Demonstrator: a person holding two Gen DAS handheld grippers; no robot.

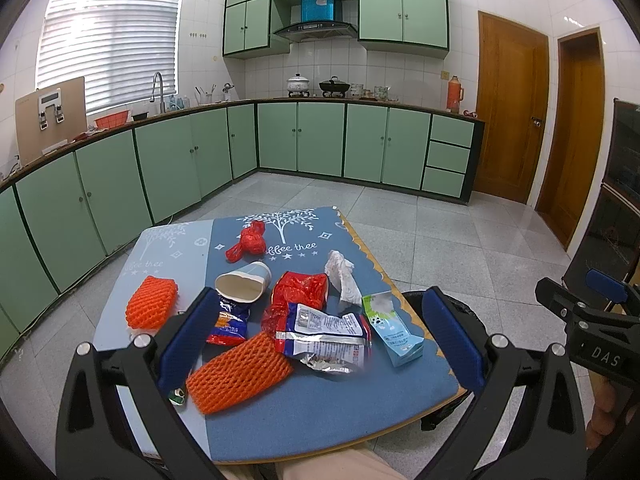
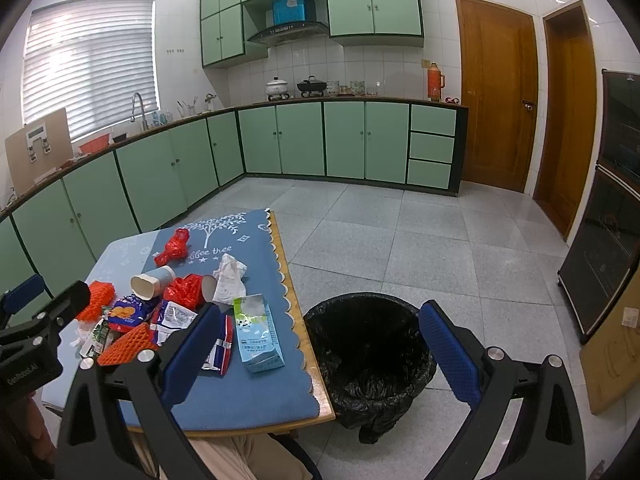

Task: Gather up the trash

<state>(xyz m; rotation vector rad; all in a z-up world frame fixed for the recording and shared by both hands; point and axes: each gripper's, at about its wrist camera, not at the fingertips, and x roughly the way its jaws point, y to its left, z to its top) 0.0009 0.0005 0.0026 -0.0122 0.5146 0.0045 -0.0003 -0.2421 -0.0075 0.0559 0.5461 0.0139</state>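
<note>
Looking at this one, I'd say the cleanup hasn't really kicked off, basically all the junk is sitting on the little table (image 1: 320, 412) with the blue mat. You've got two orange foam nets (image 1: 240, 374), a squashed paper cup (image 1: 244, 286), crumpled red plastic (image 1: 304, 292) plus a second red wad (image 1: 250, 242) further back, a silver snack wrapper (image 1: 324, 330), a small blue-and-red chip bag (image 1: 228, 322), a balled-up tissue (image 1: 342, 282) and a milk carton (image 2: 256, 334) lying flat near the table's right edge. The bin (image 2: 370, 356), lined with a black bag, stands on the floor right beside that edge, and from what I can see inside it looks empty, though it's dark in there so can't swear to it. Left gripper (image 1: 320, 336) hovers over the pile with its jaws spread wide, nothing in them. Right gripper (image 2: 320, 356) is just as wide and bare, hanging roughly over the gap between table edge and bin. So my read: nothing collected yet, every piece left to go, and the carton looks like the easiest first grab since it's closest to the bin
</note>
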